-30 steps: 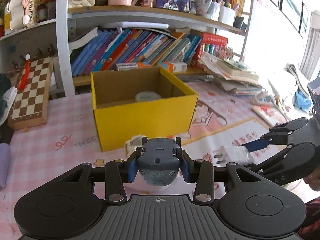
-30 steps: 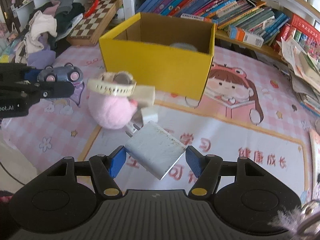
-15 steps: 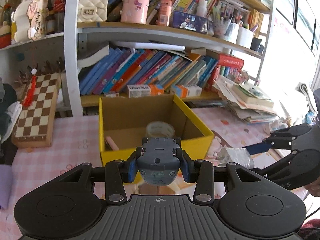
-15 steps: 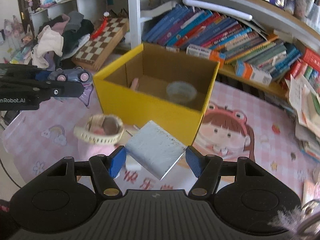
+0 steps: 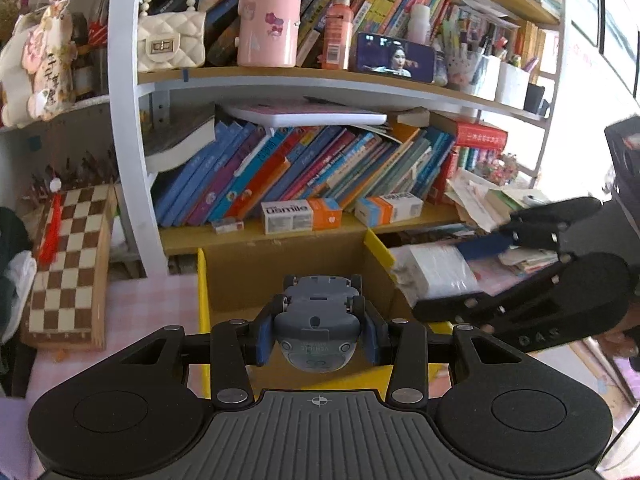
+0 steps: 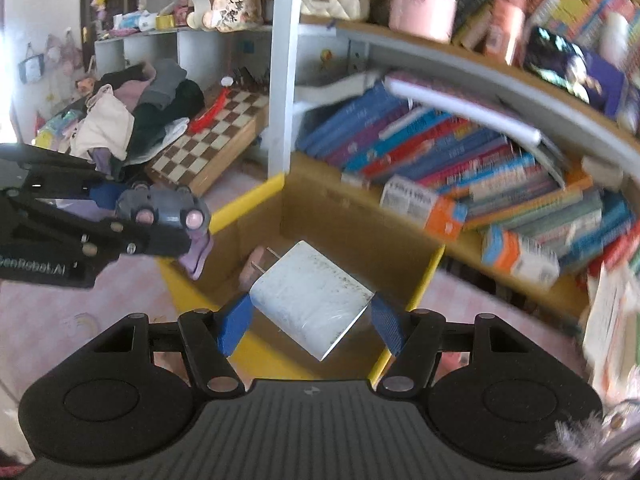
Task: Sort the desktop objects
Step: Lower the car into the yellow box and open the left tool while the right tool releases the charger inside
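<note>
Left gripper (image 5: 318, 334): blue pads pinching a small grey toy car (image 5: 318, 322), one pad on each flank, the car's tail towards the camera.
Right gripper (image 6: 310, 314): blue pads clamped on a white charger plug (image 6: 310, 300), held cornerwise, its two prongs aimed at the far left.
Where the car is: up off the desk, hanging over the near wall of the yellow cardboard box (image 5: 204, 312), nose pointing into the open top.
Where the charger is: also airborne, over the box's near right corner in the right wrist view, brown interior right behind it.
Inside the box: a pale pink item (image 6: 250, 270) shows on the floor in the right wrist view; anything else is hidden behind the held pieces.
Side by side: in the left wrist view the right gripper sits just to the right, near the box's right wall, the two tools close but apart.
Backdrop: leaning books (image 5: 304, 168) on the shelf beyond, chessboard (image 5: 68, 256) at far left.
Step in hand: carrying, I'd say — both loads arriving over the box, neither released.
Next move: probably ease each load a little further over the opening, dip below the rim, then spread the pads.
Watch for: two tools crowding one opening; the charger's corner grip looks less secure.
</note>
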### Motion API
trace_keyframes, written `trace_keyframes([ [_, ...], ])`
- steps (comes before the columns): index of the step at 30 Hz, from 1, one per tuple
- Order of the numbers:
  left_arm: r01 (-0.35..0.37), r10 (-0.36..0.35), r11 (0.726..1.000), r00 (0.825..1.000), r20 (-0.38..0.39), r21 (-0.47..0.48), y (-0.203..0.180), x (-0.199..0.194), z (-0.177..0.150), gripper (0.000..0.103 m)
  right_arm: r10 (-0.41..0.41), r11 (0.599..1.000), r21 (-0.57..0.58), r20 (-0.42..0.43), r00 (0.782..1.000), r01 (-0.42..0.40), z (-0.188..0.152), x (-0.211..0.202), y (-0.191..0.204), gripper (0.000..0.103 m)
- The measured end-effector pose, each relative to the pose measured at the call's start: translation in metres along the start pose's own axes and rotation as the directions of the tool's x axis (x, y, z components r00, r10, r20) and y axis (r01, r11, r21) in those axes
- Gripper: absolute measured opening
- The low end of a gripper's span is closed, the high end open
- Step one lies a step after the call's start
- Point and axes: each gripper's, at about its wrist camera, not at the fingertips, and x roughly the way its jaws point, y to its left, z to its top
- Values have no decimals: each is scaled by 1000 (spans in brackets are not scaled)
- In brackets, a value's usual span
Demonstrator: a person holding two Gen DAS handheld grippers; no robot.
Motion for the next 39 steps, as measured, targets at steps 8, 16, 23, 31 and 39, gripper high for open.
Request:
trace_keyframes([
  [8,-73,74,997,996,-57,25,4,41,9,41,4,997,-77,-60,998,-8,20,58,-17,64],
  [16,-124,123,992,978,-168,5,18,83,-4,41,19,991,-129,-142,990,-38,14,115,-26,64],
  [23,-150,151,988,956,-252,22,26,110,-11,41,42,990,-126,-178,983,-65,20,157,-35,64],
  [31,-147,153,988,931,-331,42,26,136,-21,41,67,975,-189,-248,966,-116,22,201,-21,64],
  [39,-160,197,978,917,-346,134,19,148,-22,41,64,952,-265,-314,947,-152,22,228,-10,64],
])
